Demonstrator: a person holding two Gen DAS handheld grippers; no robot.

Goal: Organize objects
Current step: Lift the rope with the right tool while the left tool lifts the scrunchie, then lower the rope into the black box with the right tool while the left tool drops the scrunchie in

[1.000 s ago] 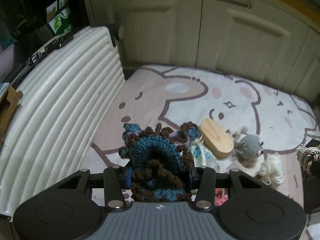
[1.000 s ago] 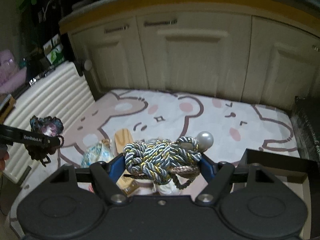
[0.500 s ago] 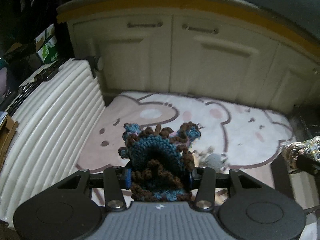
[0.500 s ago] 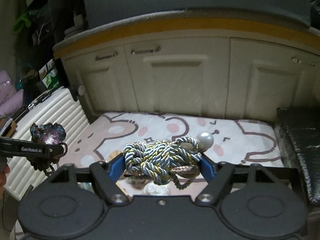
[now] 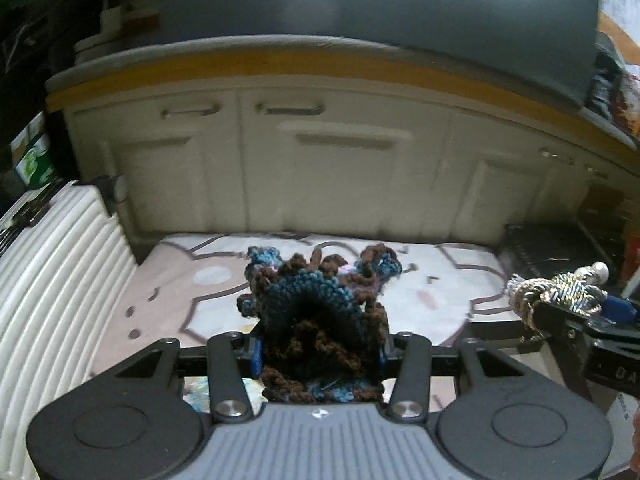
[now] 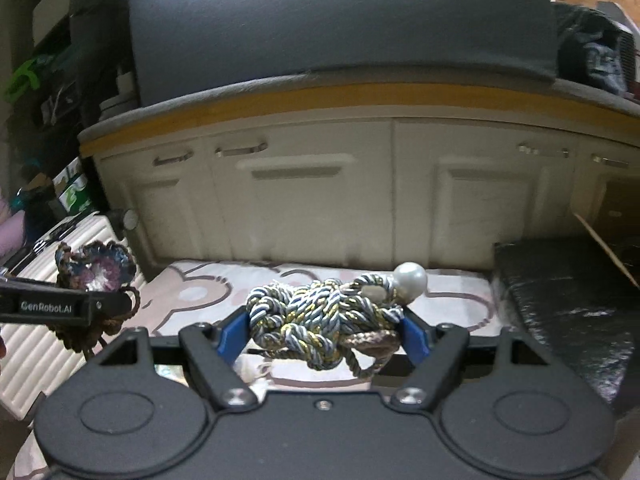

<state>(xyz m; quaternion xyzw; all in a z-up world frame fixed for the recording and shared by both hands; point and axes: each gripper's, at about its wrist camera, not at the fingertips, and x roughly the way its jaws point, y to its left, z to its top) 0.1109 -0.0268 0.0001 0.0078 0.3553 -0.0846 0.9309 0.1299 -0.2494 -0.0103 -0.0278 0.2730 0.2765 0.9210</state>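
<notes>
- Above the cartoon-bear mat (image 5: 420, 276), both grippers are up in the air, each with a load.
- Left gripper (image 5: 318, 354): jaws pinched tight on a crocheted piece (image 5: 316, 300) in blue and brown yarn, ruffled edges spilling above and below the blue pads.
- From the right wrist view, that same crocheted piece (image 6: 96, 272) shows a pink-white centre and sits at the far left, clamped in the left gripper (image 6: 100, 306), just in front of the ribbed white suitcase (image 6: 24, 344).
- Right gripper (image 6: 324, 330): jaws standing wide but closed on a knotted bundle of cord (image 6: 320, 320), grey-blue, white and gold strands, pads pressing it from both sides.
- A pearl bead (image 6: 410, 278) sits on the bundle's far right end.
- From the left wrist view, the right gripper (image 5: 568, 316) comes in at the right edge with the cord bundle (image 5: 560, 292) and pearl bead (image 5: 600, 269) on top.
- Beyond the mat, cream cabinet doors (image 6: 320, 196) under a yellow-edged counter (image 6: 320, 96).
- To the right of the mat, a dark box (image 6: 560, 292) with a shiny black surface.
</notes>
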